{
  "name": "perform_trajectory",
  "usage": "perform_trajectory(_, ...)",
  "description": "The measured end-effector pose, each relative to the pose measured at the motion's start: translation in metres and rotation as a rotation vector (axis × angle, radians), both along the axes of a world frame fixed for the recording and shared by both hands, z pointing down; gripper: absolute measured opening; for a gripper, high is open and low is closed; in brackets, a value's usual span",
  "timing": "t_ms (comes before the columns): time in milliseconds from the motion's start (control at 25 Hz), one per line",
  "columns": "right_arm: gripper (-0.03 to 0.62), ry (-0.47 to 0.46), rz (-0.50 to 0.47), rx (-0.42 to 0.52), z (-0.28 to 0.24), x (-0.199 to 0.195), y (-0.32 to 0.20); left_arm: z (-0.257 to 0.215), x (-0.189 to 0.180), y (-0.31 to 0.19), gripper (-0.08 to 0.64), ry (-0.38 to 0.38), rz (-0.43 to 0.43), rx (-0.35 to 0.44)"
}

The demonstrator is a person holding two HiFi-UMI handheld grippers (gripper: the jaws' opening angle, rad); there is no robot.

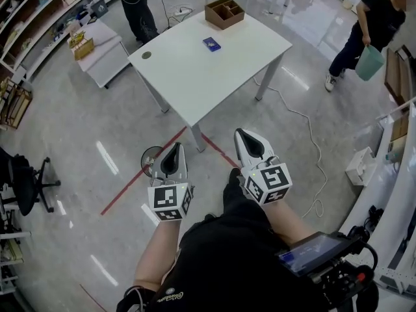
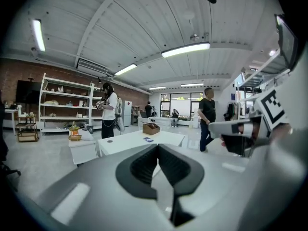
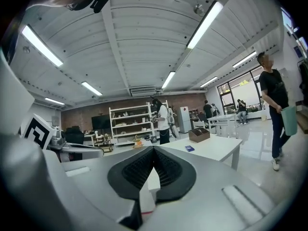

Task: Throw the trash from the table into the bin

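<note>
A white table stands ahead of me on the grey floor. On it lie a small blue packet and a dark round bit, and a brown wooden organiser box sits at the far edge. My left gripper and right gripper hover side by side short of the table, both shut with nothing in them. The left gripper view shows its own jaws together, with the blue packet far beyond. The right gripper points at the packet too. A person at the right carries a teal bin.
A low white side table with yellow items stands left of the main table, beside wall shelves. A black office chair is at the left. A white cable and red tape lines run across the floor. Another person stands behind the table.
</note>
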State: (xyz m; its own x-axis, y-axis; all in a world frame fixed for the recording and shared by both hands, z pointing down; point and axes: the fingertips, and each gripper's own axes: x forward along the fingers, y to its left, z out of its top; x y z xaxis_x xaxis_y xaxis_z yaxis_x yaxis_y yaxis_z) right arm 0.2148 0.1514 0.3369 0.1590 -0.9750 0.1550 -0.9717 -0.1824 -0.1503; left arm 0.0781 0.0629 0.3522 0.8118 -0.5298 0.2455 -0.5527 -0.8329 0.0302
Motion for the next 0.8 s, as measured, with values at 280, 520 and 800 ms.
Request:
perform_trajectory(280,-0.002,-0.003,-0.063,0.028,-0.017,0.104,-0.076,-0.02,0.103,-0.066,0.008,-0.011,-0.049,0.033)
perform_trajectory(520,-0.002,-0.003,-0.108,-0.001,-0.014,0.153,-0.123,-0.008,0.145,-0.102,0.009,-0.042,-0.093,0.006)
perform_trajectory(800,-0.002,-0.007,-0.115,-0.034,-0.003,0.165,-0.17,-0.001,0.174,-0.146,0.008,-0.038,-0.073,-0.011)
